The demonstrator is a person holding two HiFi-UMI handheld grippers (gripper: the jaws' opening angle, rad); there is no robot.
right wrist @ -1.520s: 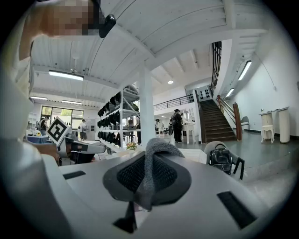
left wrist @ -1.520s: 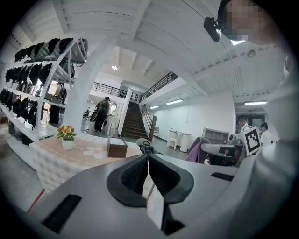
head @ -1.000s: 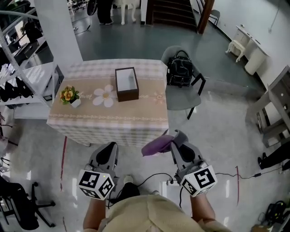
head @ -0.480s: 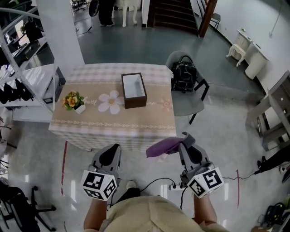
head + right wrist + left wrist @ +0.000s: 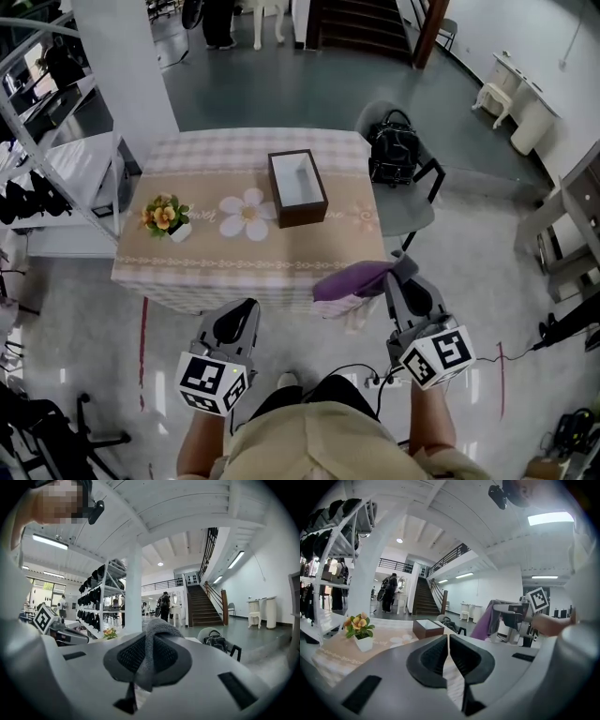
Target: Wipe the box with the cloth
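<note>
The dark brown box [image 5: 297, 187] with a pale inside stands open-topped on the checked table [image 5: 234, 258], right of a flower print; in the left gripper view the box [image 5: 427, 627] sits far ahead. My right gripper [image 5: 403, 270] is shut on the purple cloth [image 5: 352, 280], which hangs out to the left just short of the table's front edge. In the right gripper view the cloth [image 5: 151, 639] is pinched between the pads of that gripper [image 5: 147, 644]. My left gripper [image 5: 246, 311] is shut and empty, its pads together [image 5: 448, 641], below the table's front edge.
A small potted flower [image 5: 167, 216] stands at the table's left. A grey chair with a black bag [image 5: 398, 150] is at the table's right side. A white rack [image 5: 56, 141] and pillar [image 5: 127, 56] are on the left. A cable [image 5: 347, 375] lies on the floor.
Both grippers have come closer to the table's front edge, and the table with the box now sits nearer and further right in the head view. The cloth stays in the right gripper.
</note>
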